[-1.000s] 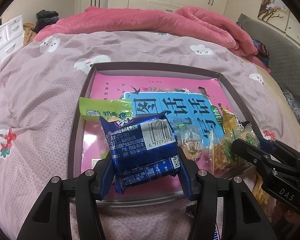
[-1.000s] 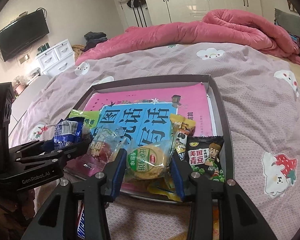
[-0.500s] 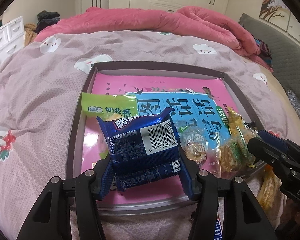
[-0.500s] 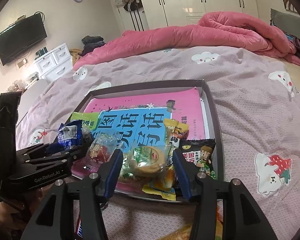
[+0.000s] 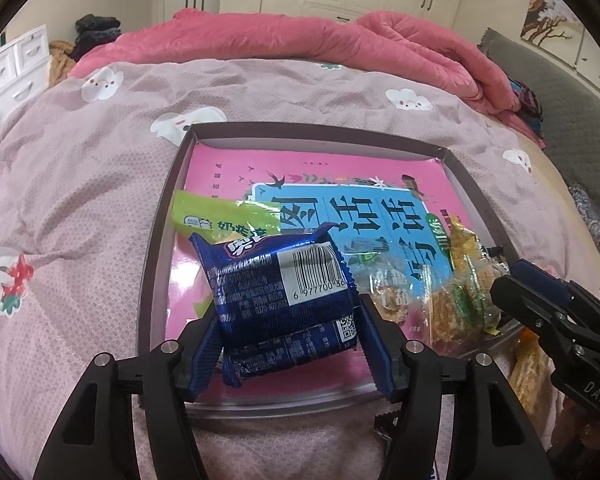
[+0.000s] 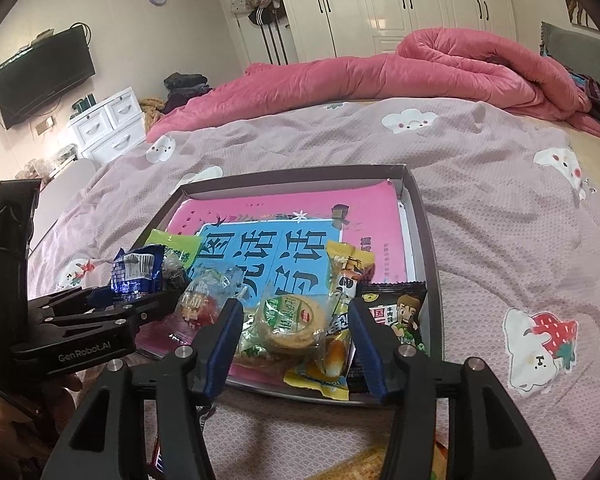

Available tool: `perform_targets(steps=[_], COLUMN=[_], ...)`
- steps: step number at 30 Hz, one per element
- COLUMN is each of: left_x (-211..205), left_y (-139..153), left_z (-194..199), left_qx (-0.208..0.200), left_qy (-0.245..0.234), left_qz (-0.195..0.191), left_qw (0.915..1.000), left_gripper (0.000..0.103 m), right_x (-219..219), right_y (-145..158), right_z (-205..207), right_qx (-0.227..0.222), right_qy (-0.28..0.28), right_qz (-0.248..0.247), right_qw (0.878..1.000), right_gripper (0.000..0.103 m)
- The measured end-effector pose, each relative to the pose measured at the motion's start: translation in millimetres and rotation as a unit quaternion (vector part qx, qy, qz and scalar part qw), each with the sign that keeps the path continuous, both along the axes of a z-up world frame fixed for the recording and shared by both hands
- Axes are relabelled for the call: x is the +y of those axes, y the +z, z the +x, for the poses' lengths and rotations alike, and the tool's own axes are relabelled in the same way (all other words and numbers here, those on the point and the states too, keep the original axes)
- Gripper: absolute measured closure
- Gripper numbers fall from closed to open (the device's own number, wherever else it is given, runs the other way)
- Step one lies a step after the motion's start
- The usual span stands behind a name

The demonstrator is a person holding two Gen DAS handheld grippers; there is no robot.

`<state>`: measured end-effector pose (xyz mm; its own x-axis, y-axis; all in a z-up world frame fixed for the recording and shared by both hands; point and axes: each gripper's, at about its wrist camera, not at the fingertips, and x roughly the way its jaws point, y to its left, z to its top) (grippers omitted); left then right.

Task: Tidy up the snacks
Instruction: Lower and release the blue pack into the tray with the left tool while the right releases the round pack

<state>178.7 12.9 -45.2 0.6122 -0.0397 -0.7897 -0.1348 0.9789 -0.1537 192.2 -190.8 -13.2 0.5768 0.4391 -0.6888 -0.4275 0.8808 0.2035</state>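
A blue snack packet with a barcode lies on the pink and blue book in the dark-rimmed tray. My left gripper straddles it. Its jaws are opening, with a slight gap showing at the right pad. In the right wrist view a clear packet of round crackers rests at the tray's near edge. My right gripper stands around that packet. Its jaws are also opening, and both pads are off the wrapper.
More snacks lie in the tray: a green packet, a clear candy bag, a yellow stick pack and a black pea packet. A rolled pink quilt lies beyond on the bed. White drawers stand at the left.
Both grippers' jaws have widened. The blue packet and the cracker packet, gripped before, now lie loose in the tray between the fingers.
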Motion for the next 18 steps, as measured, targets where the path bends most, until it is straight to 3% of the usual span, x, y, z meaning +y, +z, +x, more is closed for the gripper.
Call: perform_targets(steps=[18], left_x=[-4], left_y=[19], left_z=[-14], left_qx=[-0.011], left_qy=[-0.009], left_qz=[-0.01], left_qw=[0.9998], left_gripper=[0.029], right_x=[-9], right_y=[18], right_z=[-9], right_qx=[-0.025], right_qy=[-0.004], right_qz=[0.011], right_qw=[1.0], right_gripper=[0.036])
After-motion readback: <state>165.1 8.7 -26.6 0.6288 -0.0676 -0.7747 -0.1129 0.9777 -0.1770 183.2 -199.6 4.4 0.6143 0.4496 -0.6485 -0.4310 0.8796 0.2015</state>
